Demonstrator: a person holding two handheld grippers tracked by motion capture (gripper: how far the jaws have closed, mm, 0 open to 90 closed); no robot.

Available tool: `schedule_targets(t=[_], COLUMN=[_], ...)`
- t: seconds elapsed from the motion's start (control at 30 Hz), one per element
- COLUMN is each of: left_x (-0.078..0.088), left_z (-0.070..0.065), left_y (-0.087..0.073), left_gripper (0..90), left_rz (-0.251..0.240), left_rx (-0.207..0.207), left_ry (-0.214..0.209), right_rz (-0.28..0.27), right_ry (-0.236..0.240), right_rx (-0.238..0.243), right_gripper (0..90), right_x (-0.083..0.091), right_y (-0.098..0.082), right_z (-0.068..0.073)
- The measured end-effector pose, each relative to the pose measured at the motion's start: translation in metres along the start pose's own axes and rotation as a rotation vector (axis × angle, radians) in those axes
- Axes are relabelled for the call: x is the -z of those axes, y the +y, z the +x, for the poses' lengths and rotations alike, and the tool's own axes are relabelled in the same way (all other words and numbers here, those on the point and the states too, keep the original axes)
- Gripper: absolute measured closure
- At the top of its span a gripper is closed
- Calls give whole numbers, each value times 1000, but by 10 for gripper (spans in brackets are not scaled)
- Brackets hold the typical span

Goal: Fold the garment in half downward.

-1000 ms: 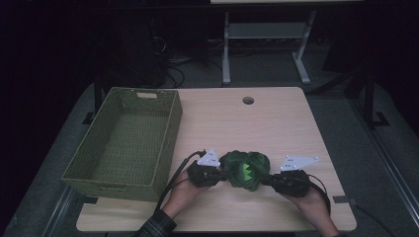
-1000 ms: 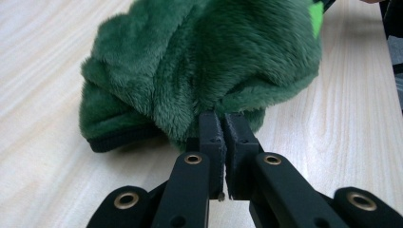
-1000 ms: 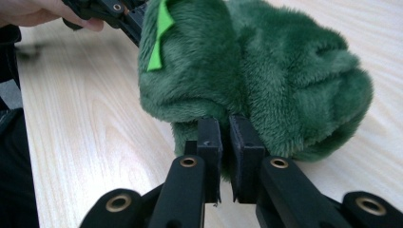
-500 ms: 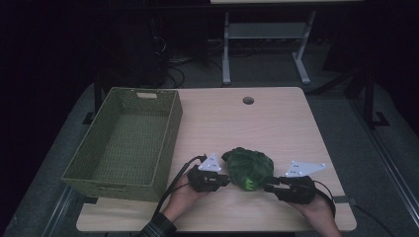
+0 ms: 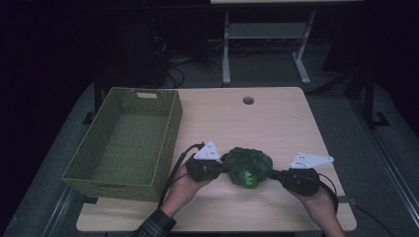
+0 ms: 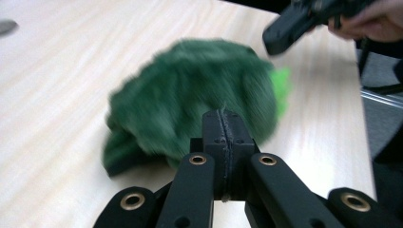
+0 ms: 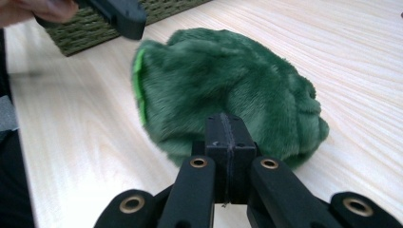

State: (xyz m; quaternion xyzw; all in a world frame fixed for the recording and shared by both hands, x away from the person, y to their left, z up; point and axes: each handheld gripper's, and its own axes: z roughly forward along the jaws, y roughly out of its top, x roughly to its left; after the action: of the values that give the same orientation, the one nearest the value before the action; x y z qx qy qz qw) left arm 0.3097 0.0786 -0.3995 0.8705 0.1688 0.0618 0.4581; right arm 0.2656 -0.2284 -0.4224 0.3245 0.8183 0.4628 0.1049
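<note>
A dark green plush toy (image 5: 248, 167) with a bright green edge lies on the wooden table (image 5: 257, 118) near its front. My left gripper (image 5: 225, 169) touches its left side and my right gripper (image 5: 272, 174) its right side. In the left gripper view the jaws (image 6: 223, 114) have just closed flat against each other, their tip at the blurred fur (image 6: 190, 95). The right gripper view shows the same: jaws (image 7: 225, 116) just closed, seam tight, tip against the fur (image 7: 228, 76). Whether either tip pinches a tuft is hidden.
A green woven basket (image 5: 174, 123) stands at the left of the table, holding nothing visible. A round cable hole (image 5: 248, 100) sits near the far edge. Cables trail from both grippers toward the person. Dark floor and a metal stand (image 5: 267, 29) lie beyond the table.
My left hand has risen slightly beside the plush. The plush has bunched up and shifted a little. The right hand stays about where it was.
</note>
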Motion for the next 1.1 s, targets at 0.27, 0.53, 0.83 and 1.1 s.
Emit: schedule_targets(t=[0.27,0.53,0.83,1.1], left_x=[-37,-50,-60,-55], left_z=[21,24,24,25], left_y=[1,-21,-33,-32], left_gripper=[896,897,898,896], left_rz=[53,139,194,175], left_rx=[23,46,48,50], left_ry=[22,4,7,17], right_rz=[56,126,203,148], right_ry=[7,43,65,63], right_rx=[-9,0,0,15], right_gripper=[900,900,900,891], right_x=[-26,-45,-59,-41], right_y=[4,-4,-15,-11], right_z=[-7,-5,-2,1])
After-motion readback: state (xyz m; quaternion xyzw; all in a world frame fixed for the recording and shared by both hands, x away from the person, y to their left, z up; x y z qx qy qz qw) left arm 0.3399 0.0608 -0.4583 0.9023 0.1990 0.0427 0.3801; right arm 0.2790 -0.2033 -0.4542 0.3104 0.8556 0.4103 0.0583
